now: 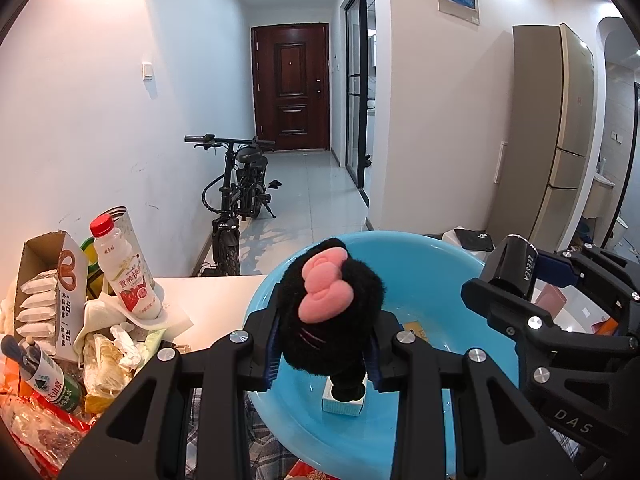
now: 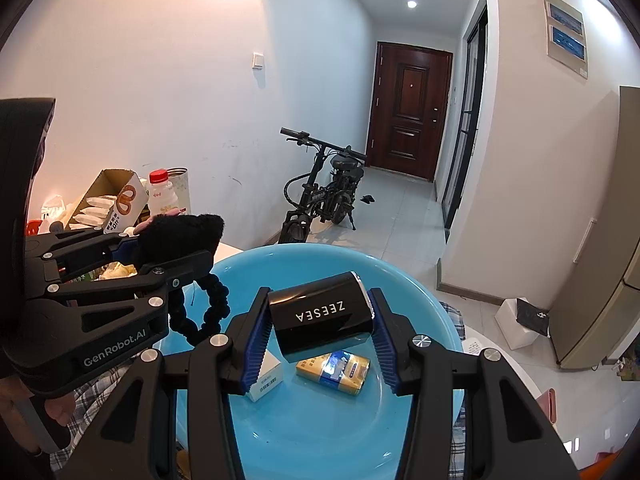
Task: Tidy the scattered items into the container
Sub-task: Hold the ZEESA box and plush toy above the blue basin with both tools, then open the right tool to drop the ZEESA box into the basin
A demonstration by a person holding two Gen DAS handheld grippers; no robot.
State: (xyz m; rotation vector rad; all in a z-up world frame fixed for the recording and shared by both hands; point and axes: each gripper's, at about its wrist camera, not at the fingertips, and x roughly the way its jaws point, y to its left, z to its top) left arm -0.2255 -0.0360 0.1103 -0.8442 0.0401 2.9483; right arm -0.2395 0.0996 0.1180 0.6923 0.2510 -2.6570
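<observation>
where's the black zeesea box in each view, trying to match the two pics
Left wrist view: the black ZEESEA box sits at the right edge, gripped by the right gripper.
Right wrist view: it is at centre, above the blue basin.
Shared landmark: the bicycle by the white wall.

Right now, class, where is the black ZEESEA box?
In the right wrist view the ZEESEA box sits between the right gripper's jaws, held above the blue basin, over the yellow pack lying inside.
</observation>
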